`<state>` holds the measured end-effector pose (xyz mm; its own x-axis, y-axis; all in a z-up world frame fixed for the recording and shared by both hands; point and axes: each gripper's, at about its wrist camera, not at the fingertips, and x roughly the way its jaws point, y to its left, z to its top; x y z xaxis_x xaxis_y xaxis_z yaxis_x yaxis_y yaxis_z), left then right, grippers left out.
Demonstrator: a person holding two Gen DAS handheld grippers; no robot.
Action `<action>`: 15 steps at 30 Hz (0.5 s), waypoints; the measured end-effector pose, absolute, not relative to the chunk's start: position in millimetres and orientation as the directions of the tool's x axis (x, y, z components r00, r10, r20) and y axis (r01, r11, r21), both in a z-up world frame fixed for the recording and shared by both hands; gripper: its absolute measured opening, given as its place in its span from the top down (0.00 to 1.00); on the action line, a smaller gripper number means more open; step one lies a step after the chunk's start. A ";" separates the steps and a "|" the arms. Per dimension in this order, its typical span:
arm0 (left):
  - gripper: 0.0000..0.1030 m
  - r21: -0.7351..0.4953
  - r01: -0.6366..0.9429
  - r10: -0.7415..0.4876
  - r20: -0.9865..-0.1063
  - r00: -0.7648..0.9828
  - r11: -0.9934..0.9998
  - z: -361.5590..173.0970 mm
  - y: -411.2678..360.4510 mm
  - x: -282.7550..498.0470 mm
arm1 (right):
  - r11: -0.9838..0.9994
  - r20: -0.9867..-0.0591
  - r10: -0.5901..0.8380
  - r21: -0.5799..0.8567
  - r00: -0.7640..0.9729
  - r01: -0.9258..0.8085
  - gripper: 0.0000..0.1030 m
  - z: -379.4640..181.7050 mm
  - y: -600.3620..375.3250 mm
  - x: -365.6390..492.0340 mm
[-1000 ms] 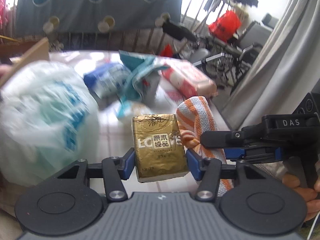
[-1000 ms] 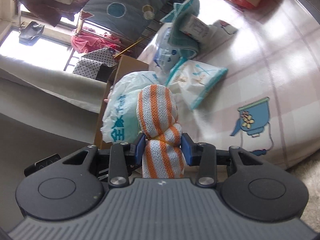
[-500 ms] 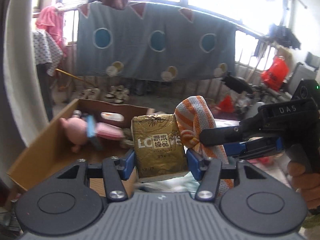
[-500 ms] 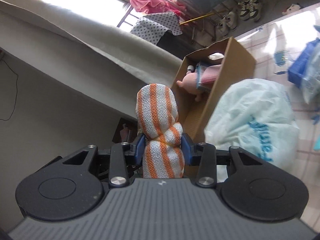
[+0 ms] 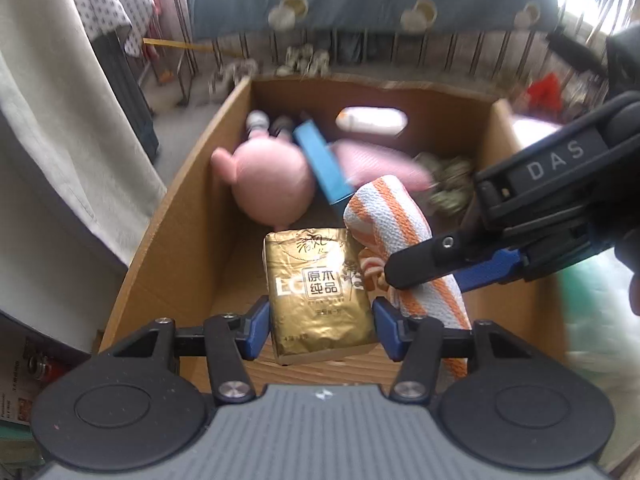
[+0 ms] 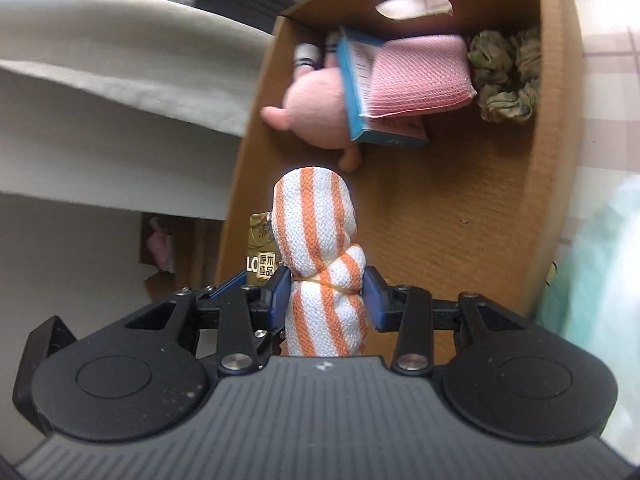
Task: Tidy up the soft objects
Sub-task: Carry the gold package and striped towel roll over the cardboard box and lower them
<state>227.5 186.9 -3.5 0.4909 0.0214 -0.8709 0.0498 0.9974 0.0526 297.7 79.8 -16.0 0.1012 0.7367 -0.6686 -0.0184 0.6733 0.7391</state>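
Observation:
My left gripper (image 5: 321, 322) is shut on a gold tissue pack (image 5: 320, 292), held over the open cardboard box (image 5: 168, 216). Beside it on the right, my right gripper (image 6: 325, 294) is shut on a rolled orange-and-white striped towel (image 6: 320, 256), bound with a rubber band; the same striped towel (image 5: 400, 216) shows in the left wrist view. Both hang above the box's near end. Inside the box lie a pink plush toy (image 5: 272, 184), a blue packet (image 6: 356, 80), a pink mesh sponge (image 6: 420, 76) and a greenish crumpled cloth (image 6: 504, 76).
A cream curtain (image 5: 52, 128) hangs left of the box. A pale green plastic bag (image 6: 600, 280) sits right of the box on the tiled surface. A blue cloth and railing with shoes (image 5: 304, 56) stand beyond the box's far wall.
Both grippers swung left from the cluttered surface to above the cardboard box and tilted downward, each keeping its object. The box interior now fills both views.

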 end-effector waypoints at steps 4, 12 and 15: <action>0.46 0.117 0.081 0.069 -0.892 0.447 0.990 -23.4 194.7 248.8 | 0.717 -0.716 0.691 0.696 0.096 0.029 0.61 -36.8 106.3 317.6; 0.46 0.237 0.134 0.170 -0.907 0.386 0.962 -48.6 194.4 273.3 | 0.766 -0.769 0.634 0.639 0.079 0.074 0.58 -70.0 139.5 344.9; 0.46 0.256 0.146 0.188 -0.911 0.368 0.956 -54.7 195.4 275.1 | 0.769 -0.774 0.630 0.633 0.069 0.082 0.58 -79.9 146.8 345.7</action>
<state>275.1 195.4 -54.7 0.3676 0.1881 -0.9108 0.1455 0.9556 0.2561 345.7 146.8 -79.9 0.0691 0.6297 -0.7738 0.0818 0.7694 0.6334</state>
